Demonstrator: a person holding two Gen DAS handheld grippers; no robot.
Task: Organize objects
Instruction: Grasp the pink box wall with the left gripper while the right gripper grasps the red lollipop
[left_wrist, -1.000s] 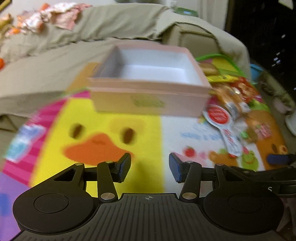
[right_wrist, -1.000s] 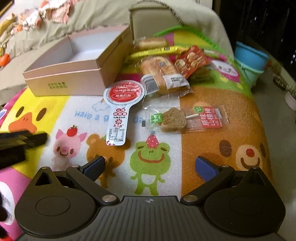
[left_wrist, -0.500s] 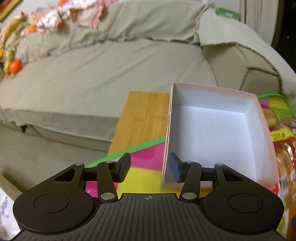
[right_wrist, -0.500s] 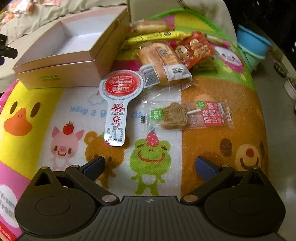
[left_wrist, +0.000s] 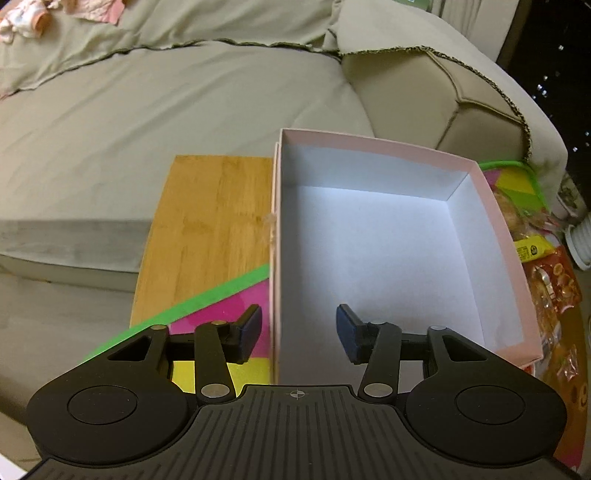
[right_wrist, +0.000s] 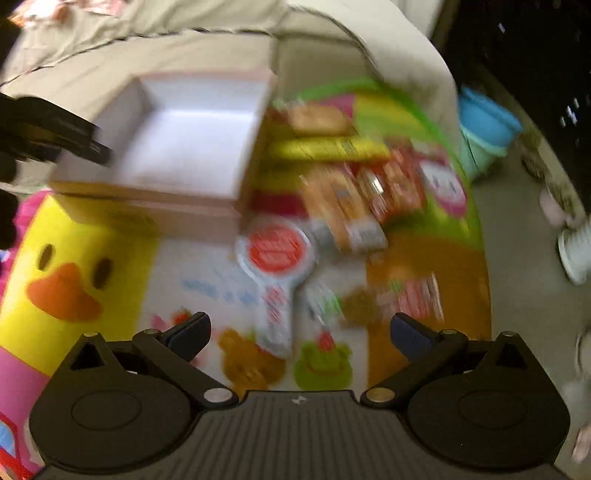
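An empty pink box (left_wrist: 388, 236) with a white inside sits on the table. My left gripper (left_wrist: 299, 338) is open and straddles the box's near left wall, one finger outside and one inside. In the blurred right wrist view the box (right_wrist: 192, 140) is at upper left, with the left gripper's dark arm (right_wrist: 48, 133) at its left edge. My right gripper (right_wrist: 299, 330) is open and empty above a colourful cartoon mat (right_wrist: 92, 236). Snack packets lie right of the box: a red round-headed packet (right_wrist: 277, 258), a bread packet (right_wrist: 343, 206), a yellow bar (right_wrist: 325, 149), a flat lollipop packet (right_wrist: 399, 299).
A bare wooden tabletop (left_wrist: 210, 229) shows left of the box. A sofa under a grey-green cover (left_wrist: 184, 92) stands behind the table. A blue tub (right_wrist: 487, 125) stands on the floor at the right. Snack packets (left_wrist: 550, 288) lie right of the box.
My left gripper moved forward and to the right over the box's left wall and opened a little wider. My right gripper is moving, its view is blurred and has pulled back.
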